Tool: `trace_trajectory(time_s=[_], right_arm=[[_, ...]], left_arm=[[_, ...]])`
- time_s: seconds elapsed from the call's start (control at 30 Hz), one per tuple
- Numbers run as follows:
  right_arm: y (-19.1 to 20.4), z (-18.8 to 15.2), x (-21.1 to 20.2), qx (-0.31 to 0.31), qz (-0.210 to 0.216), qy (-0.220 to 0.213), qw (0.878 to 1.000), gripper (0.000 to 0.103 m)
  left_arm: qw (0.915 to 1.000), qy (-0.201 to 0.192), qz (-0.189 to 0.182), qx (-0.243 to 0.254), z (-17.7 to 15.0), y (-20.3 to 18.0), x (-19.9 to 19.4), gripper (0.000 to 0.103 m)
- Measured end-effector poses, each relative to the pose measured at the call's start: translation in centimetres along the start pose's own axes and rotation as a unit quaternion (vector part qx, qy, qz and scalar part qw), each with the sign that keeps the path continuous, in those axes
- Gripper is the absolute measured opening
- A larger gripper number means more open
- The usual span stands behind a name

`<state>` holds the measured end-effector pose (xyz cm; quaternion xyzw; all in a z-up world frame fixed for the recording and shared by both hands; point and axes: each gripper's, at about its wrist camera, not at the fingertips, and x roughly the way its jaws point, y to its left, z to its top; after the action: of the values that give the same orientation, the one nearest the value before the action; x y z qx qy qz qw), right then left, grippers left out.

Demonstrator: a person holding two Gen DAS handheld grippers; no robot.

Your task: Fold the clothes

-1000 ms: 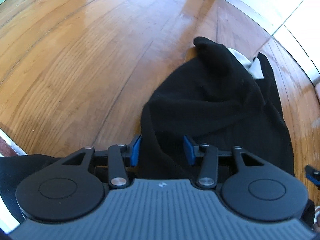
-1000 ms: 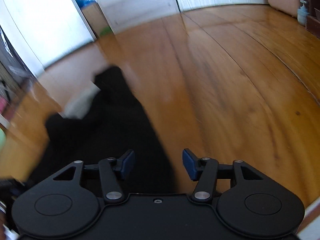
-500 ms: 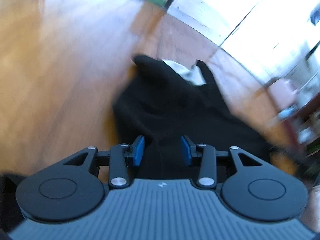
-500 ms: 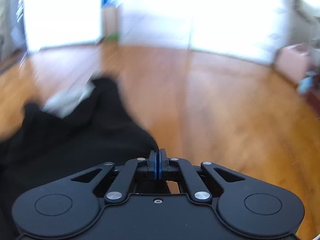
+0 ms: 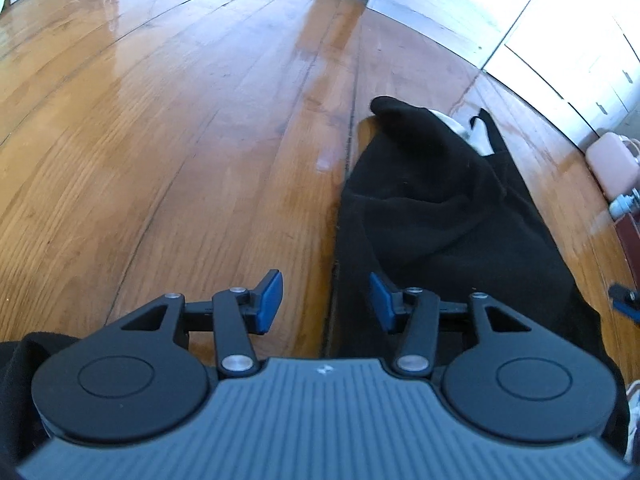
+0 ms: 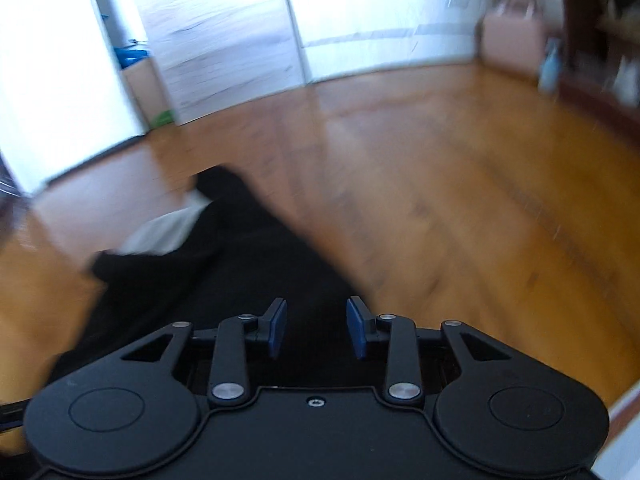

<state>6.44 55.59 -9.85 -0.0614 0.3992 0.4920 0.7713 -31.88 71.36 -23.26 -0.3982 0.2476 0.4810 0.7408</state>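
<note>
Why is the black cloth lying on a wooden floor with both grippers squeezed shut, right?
Not quite. The black cloth does lie on the wooden floor, but both wrist views show the left gripper and right gripper open.

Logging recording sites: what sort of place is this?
Probably a room in a home: a wooden plank floor, white cabinet doors along the wall, and a black garment spread on the floor.

Glossy wooden floor (image 5: pixel 180 120) spreads under me, catching daylight. White doors (image 6: pixel 224 28) ahead; a pink case (image 5: pixel 612 162) sits near them.
</note>
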Motion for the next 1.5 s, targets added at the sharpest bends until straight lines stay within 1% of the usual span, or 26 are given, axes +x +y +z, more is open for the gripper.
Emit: trace_trajectory(time_s=[0.07, 0.17, 0.2, 0.23, 0.33, 0.4, 0.43, 0.47, 0.5, 0.53, 0.57, 0.6, 0.67, 0.77, 0.87, 0.9, 0.93, 1.0, 1.07, 1.1, 1.13, 1.2, 1.33, 1.4, 1.47, 1.5], right_arm=[[-0.3, -1.6, -1.5, 0.024, 0.038, 0.045, 0.998, 0.041], [-0.6, -5.7, -4.4, 0.055, 0.084, 0.112, 0.989, 0.042], [-0.7, -7.2, -5.2, 0.061, 0.093, 0.129, 0.985, 0.044], [-0.8, -8.5, -5.8, 0.066, 0.095, 0.143, 0.983, 0.046], [-1.4, -11.8, -7.0, 0.083, 0.076, 0.167, 0.980, 0.048], [-2.2, -13.4, -7.4, 0.118, 0.051, 0.185, 0.974, 0.051], [-2.8, -14.1, -7.7, 0.151, 0.039, 0.196, 0.968, 0.054], [-3.5, -14.9, -8.0, 0.199, 0.038, 0.209, 0.957, 0.055], [-3.9, -15.8, -8.2, 0.236, 0.052, 0.220, 0.945, 0.055], [-4.1, -16.5, -8.3, 0.262, 0.073, 0.226, 0.936, 0.055], [-4.1, -17.1, -8.2, 0.277, 0.093, 0.227, 0.929, 0.055], [-4.0, -17.4, -8.1, 0.283, 0.106, 0.223, 0.927, 0.055], [-3.2, -17.1, -7.5, 0.262, 0.108, 0.197, 0.938, 0.055], [-1.9, -16.2, -6.9, 0.238, 0.117, 0.154, 0.952, 0.055], [-2.1, -15.9, -5.8, 0.257, 0.140, 0.148, 0.945, 0.056], [-2.5, -16.2, -5.5, 0.276, 0.134, 0.150, 0.940, 0.056], [-2.8, -16.6, -5.6, 0.298, 0.130, 0.153, 0.933, 0.056], [-3.2, -17.3, -6.2, 0.338, 0.139, 0.153, 0.918, 0.056], [-3.2, -17.3, -6.5, 0.343, 0.166, 0.149, 0.912, 0.061], [-3.2, -17.0, -6.7, 0.340, 0.170, 0.146, 0.913, 0.061], [-3.2, -16.8, -6.9, 0.336, 0.167, 0.142, 0.916, 0.061], [-2.9, -16.5, -7.1, 0.318, 0.164, 0.143, 0.923, 0.061], [-1.9, -15.8, -6.6, 0.274, 0.184, 0.154, 0.931, 0.061], [-2.3, -15.9, -5.9, 0.277, 0.190, 0.150, 0.930, 0.065], [-2.5, -15.8, -4.7, 0.286, 0.188, 0.143, 0.929, 0.071], [-2.6, -15.7, -3.8, 0.290, 0.181, 0.139, 0.929, 0.071]], left_arm=[[0.9999, 0.009, -0.007, 0.005, -0.1, -0.3, -1.3, 0.047], [0.9972, 0.021, -0.069, -0.017, 0.4, -0.9, -3.3, 0.048], [0.9965, 0.020, -0.079, -0.018, 0.1, -1.2, -3.9, 0.049], [0.9960, 0.018, -0.086, -0.017, -0.1, -1.6, -4.5, 0.050], [0.9986, 0.013, -0.039, 0.034, -2.0, -3.4, -6.3, 0.050], [0.9969, 0.013, -0.032, 0.071, -4.1, -4.5, -7.8, 0.050], [0.9953, 0.012, -0.043, 0.086, -4.9, -4.9, -8.5, 0.051], [0.9928, 0.015, -0.055, 0.105, -5.7, -5.7, -9.2, 0.053], [0.9890, 0.020, -0.065, 0.131, -6.6, -6.6, -10.1, 0.056], [0.9844, 0.022, -0.071, 0.159, -7.7, -7.6, -10.9, 0.067], [0.9793, 0.025, -0.076, 0.186, -8.8, -8.5, -11.7, 0.076], [0.9757, 0.034, -0.075, 0.203, -10.0, -9.2, -11.9, 0.078], [0.9673, 0.053, -0.073, 0.237, -12.4, -10.6, -12.4, 0.078], [0.9515, 0.087, -0.045, 0.292, -15.4, -12.0, -10.9, 0.078], [0.9275, 0.116, 0.002, 0.355, -17.2, -12.5, -8.0, 0.080], [0.9199, 0.120, 0.030, 0.372, -17.5, -12.5, -7.0, 0.086], [0.9231, 0.103, 0.035, 0.369, -17.1, -12.2, -7.0, 0.090], [0.9289, 0.071, 0.044, 0.361, -16.4, -11.7, -7.0, 0.073], [0.9440, 0.050, 0.045, 0.323, -14.5, -10.7, -7.5, 0.005], [0.9526, 0.034, 0.040, 0.300, -13.5, -10.2, -8.0, 0.006], [0.9593, 0.002, 0.039, 0.280, -12.6, -9.7, -8.9, 0.006], [0.9672, -0.053, 0.020, 0.248, -11.0, -8.6, -10.9, 0.006], [0.9838, -0.027, -0.018, 0.176, -9.6, -6.1, -11.2, 0.006], [0.9863, -0.019, -0.027, 0.161, -10.3, -5.7, -11.0, 0.006], [0.9862, -0.024, -0.032, 0.161, -10.8, -5.8, -10.9, 0.006], [0.9860, -0.032, -0.039, 0.159, -11.0, -5.9, -11.2, 0.006]])
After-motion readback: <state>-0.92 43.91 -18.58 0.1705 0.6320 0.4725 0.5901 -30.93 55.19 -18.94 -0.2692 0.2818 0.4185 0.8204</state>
